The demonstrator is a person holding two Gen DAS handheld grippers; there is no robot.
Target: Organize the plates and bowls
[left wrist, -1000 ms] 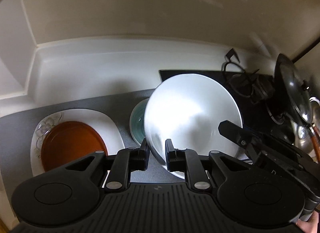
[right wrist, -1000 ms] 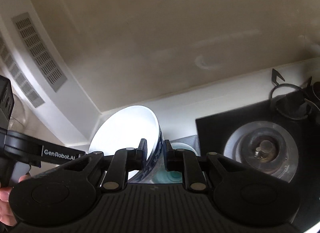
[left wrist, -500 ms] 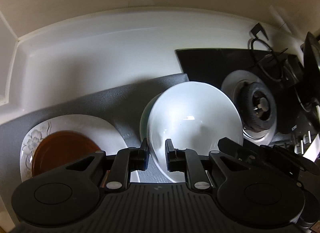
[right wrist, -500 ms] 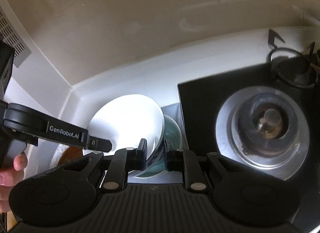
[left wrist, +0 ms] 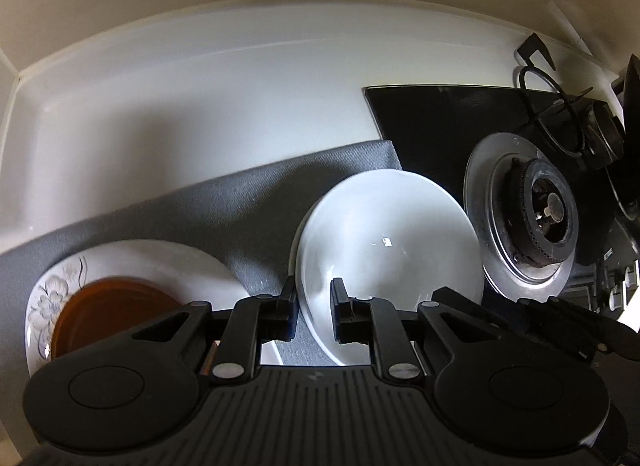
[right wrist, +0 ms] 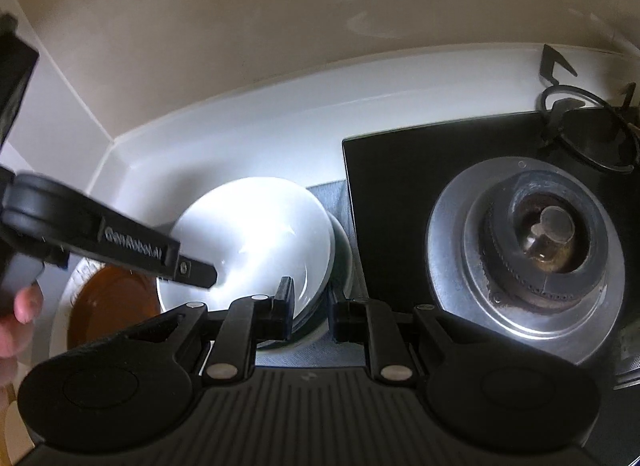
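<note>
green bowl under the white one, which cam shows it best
The right wrist view: the green bowl shows as a dark crescent at the right edge of the white bowl nested in it. In the left wrist view the white bowl hides it almost entirely.

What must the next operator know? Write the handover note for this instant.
Left gripper: shut on the near-left rim of the white bowl.
Right gripper: shut on the same bowl's opposite rim.
Things: the white bowl is nested into the teal bowl on the grey mat, beside the burner. Whether it is fully seated cannot be told. The brown plate lies on the floral plate to the left.
Done: plates stacked; bowls nearly stacked.
Left: settle the white bowl, open both grippers, back away.
</note>
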